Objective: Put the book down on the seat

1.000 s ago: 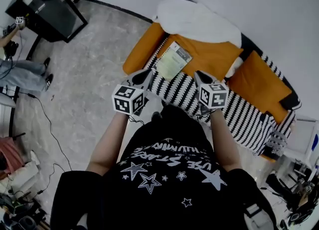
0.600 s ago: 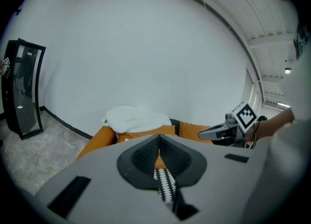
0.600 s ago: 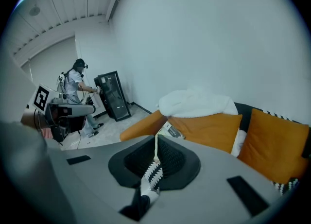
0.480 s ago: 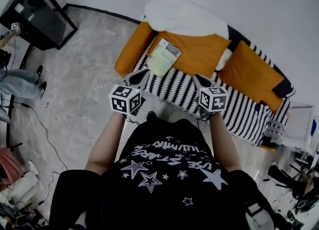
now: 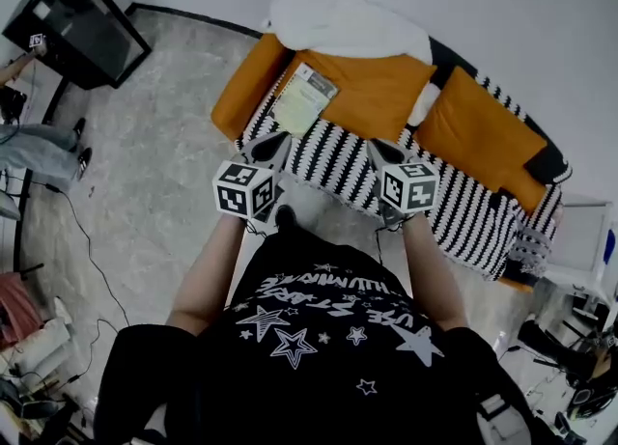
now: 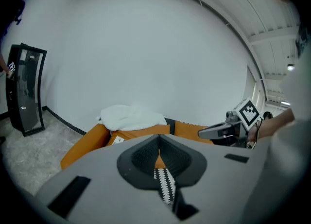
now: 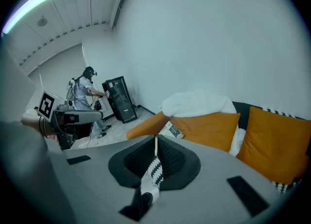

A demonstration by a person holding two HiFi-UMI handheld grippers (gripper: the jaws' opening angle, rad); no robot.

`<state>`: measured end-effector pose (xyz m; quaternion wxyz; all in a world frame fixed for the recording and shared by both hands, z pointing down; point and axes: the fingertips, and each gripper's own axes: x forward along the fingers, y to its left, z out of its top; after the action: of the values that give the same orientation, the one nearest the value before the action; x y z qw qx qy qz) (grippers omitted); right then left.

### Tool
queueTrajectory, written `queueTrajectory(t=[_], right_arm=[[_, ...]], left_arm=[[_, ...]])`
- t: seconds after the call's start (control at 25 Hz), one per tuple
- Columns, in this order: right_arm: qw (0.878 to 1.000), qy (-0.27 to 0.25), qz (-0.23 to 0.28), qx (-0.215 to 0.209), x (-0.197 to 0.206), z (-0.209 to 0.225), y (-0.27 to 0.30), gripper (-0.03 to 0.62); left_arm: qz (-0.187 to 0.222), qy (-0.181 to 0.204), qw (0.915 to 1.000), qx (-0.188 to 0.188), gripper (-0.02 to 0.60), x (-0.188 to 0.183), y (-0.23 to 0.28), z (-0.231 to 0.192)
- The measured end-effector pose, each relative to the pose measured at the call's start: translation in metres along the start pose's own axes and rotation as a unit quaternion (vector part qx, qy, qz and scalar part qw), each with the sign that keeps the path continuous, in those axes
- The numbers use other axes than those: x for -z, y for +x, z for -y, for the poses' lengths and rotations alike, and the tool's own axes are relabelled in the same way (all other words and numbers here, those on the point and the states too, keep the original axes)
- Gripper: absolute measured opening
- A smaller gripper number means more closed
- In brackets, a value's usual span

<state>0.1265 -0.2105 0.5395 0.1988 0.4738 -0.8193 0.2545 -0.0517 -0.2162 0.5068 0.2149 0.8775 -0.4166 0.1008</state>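
The book (image 5: 302,97), pale with a green cover, lies flat on the orange seat (image 5: 372,96) of the sofa, near its left armrest. It also shows small in the left gripper view as the book (image 6: 118,140) and in the right gripper view as the book (image 7: 172,130). My left gripper (image 5: 271,148) hangs in front of the sofa's striped throw (image 5: 333,158), shut and empty, well short of the book. My right gripper (image 5: 379,151) is level with it on the right, also shut with nothing held. The left gripper (image 6: 159,138) and the right gripper (image 7: 155,138) both point at the sofa.
A white blanket (image 5: 343,23) is piled on the sofa's back left. An orange cushion (image 5: 478,139) leans further right. A black cabinet (image 5: 77,23) stands on the floor at the far left, with another person (image 7: 87,89) beside it. Cables (image 5: 92,240) trail over the grey floor.
The sofa and the book have slid up and to the left in the head view. Both grippers stay in front of my body, now farther from the book.
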Motion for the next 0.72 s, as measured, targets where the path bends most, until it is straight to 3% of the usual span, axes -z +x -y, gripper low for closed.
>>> queueTrajectory(t=[0.72], right_arm=[[0.999, 0.05, 0.012, -0.011, 0.119, 0.055, -0.146, 0.034]], left_arm=[[-0.021, 0.024, 0.9995, -0.004, 0.009, 0.064, -0.01, 0.161]])
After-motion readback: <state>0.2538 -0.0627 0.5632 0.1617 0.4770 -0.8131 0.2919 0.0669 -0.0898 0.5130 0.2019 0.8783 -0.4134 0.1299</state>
